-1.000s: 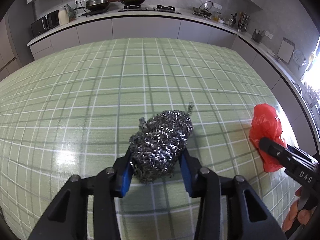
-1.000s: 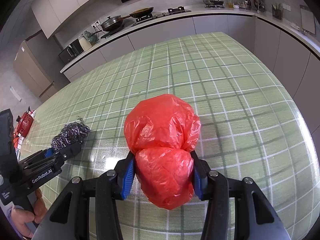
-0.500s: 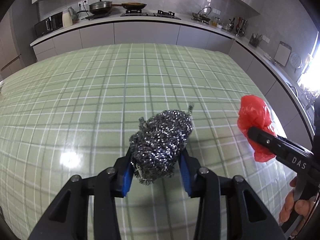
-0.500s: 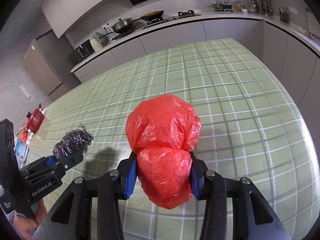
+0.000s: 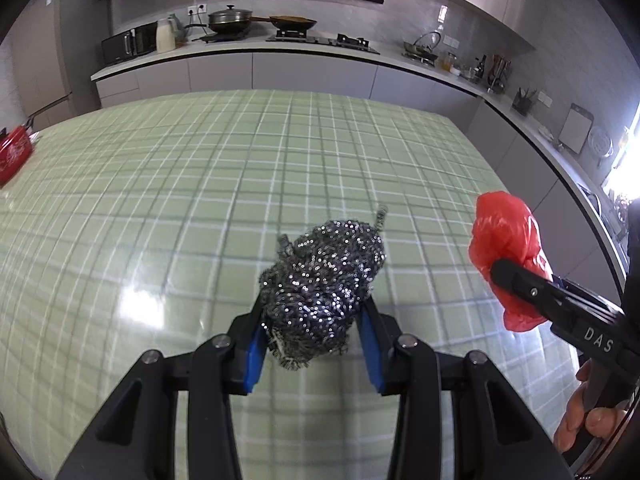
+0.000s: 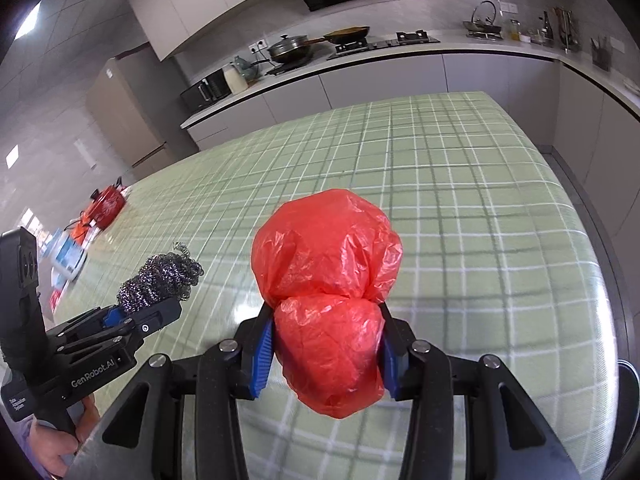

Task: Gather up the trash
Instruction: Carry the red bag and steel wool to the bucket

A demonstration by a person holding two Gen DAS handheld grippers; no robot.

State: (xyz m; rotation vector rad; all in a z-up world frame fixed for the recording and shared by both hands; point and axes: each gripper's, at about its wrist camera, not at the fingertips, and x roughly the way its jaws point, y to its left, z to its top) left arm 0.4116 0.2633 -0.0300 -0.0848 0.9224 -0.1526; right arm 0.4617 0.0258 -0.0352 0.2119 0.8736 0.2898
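Steel wool scrubber (image 5: 324, 288) sits between the blue pads (image 5: 254, 354) of your left gripper (image 5: 314, 350), clamped on both flanks, most of it sticking out past the tips. It's off the green plaid tablecloth (image 5: 200, 184), held above it.

Red plastic bag (image 6: 328, 292) is pinched at its lower lobe by your right gripper (image 6: 326, 354); jaws clenched on it, upper lobe bulging above the fingertips, bottom hanging below the pads. Also held above the tablecloth.

In the left wrist view the bag (image 5: 508, 252) is to the right of the scrubber, apart from it. In the right wrist view the scrubber (image 6: 160, 280) is to the left of the bag, in your left gripper (image 6: 140, 312).

Count: one scrubber, one bag, two grippers, each loaded.

Further out from the scrubber: a red pot (image 6: 105, 204) at the far left edge of the tablecloth, with some blurred blue-and-white items (image 6: 68, 258) nearer, can't tell what. Behind the table, a counter with one lidded pan (image 5: 230, 20), one frying pan (image 5: 292, 22), one microwave (image 5: 128, 42).
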